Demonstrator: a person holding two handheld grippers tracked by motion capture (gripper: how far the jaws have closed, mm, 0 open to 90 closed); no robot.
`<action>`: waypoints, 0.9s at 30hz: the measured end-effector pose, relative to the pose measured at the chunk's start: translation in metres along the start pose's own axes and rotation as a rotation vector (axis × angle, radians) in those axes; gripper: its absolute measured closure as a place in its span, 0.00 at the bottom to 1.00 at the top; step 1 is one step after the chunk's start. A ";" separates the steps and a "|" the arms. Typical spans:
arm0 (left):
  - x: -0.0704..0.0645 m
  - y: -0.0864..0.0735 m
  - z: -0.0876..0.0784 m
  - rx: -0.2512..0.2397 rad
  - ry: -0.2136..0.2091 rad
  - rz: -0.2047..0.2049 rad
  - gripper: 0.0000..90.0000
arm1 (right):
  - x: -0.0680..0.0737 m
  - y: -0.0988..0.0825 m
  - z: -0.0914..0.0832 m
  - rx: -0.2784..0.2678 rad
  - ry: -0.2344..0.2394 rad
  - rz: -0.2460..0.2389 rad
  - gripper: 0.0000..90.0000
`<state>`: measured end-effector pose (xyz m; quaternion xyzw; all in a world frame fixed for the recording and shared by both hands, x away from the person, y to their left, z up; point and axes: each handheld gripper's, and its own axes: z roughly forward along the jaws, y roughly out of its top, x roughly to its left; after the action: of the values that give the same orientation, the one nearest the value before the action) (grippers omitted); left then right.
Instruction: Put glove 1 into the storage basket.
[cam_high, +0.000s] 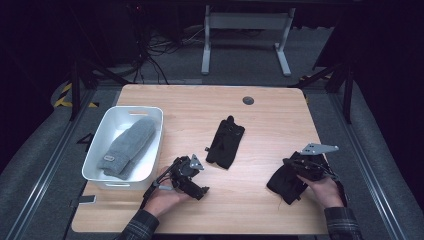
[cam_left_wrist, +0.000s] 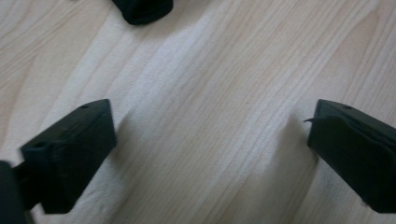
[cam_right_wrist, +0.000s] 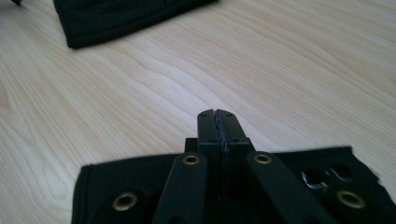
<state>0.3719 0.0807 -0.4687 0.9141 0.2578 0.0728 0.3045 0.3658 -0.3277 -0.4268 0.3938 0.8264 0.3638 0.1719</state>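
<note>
Pale wooden bench (cam_high: 260, 115): right gripper (cam_right_wrist: 218, 114) jaws pinched shut on black fabric glove (cam_high: 285, 182); thin hold may slip. Left gripper (cam_high: 192, 182) jaws wide, empty.

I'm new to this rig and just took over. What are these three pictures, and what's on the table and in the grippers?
No robot here: a person holds a two-jaw gripper in each hand. The high view looks down on the wooden table. On it sit a white bin holding a grey mitten, a black glove mid-table, and another black glove near the right gripper. The other two pictures look along each gripper's own jaws. The left gripper is open over bare wood. The right gripper's jaws are shut, with the second glove's fabric showing just behind them; a grip isn't clear.
</note>
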 end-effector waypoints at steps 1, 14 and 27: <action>0.001 -0.002 0.000 -0.017 -0.002 0.006 0.00 | -0.001 -0.002 -0.002 0.002 -0.009 0.003 1.00; 0.002 -0.015 0.000 -0.118 -0.010 0.016 0.00 | -0.016 -0.020 0.001 0.085 -0.054 0.054 1.00; 0.002 -0.015 0.001 -0.118 -0.007 0.013 0.00 | 0.001 -0.005 0.026 0.100 0.009 -0.021 1.00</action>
<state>0.3674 0.0913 -0.4781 0.8964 0.2460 0.0865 0.3584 0.3777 -0.3170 -0.4477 0.3916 0.8485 0.3220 0.1518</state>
